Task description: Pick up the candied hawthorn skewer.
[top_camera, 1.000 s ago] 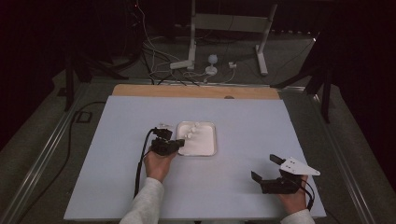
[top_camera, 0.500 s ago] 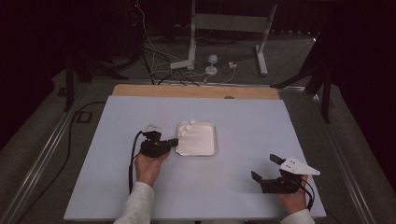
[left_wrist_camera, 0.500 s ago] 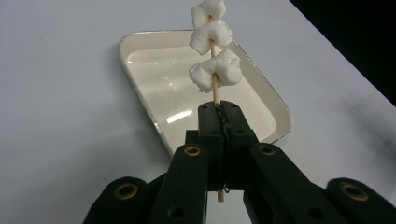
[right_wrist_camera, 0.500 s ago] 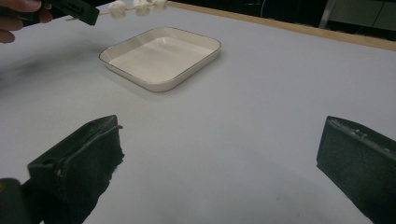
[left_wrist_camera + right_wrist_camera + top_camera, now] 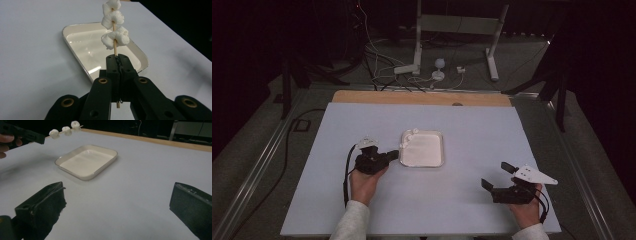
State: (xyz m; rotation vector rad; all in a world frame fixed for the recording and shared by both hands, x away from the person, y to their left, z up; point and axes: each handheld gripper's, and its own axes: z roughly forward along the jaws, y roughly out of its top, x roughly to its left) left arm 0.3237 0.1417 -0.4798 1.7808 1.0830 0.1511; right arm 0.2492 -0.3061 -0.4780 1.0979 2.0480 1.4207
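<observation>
left gripper (image 5: pixel 119 61): jaws clamped on skewer (image 5: pixel 115 48), three marshmallows (image 5: pixel 115 37) above tray (image 5: pixel 75 26) edge | right gripper (image 5: pixel 501 176): jaws apart, well right of tray | high view: skewer tiny

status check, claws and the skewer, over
Left claw shut on thin wooden skewer of three white marshmallows, above white rectangular tray. Right claw open, empty. Nothing in the way.

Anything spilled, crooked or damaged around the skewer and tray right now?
Nothing stands out. The left gripper is shut on the skewer, three white pieces threaded on it, held above the tray, which is empty and flat. The right gripper is open, off to the side.
</observation>
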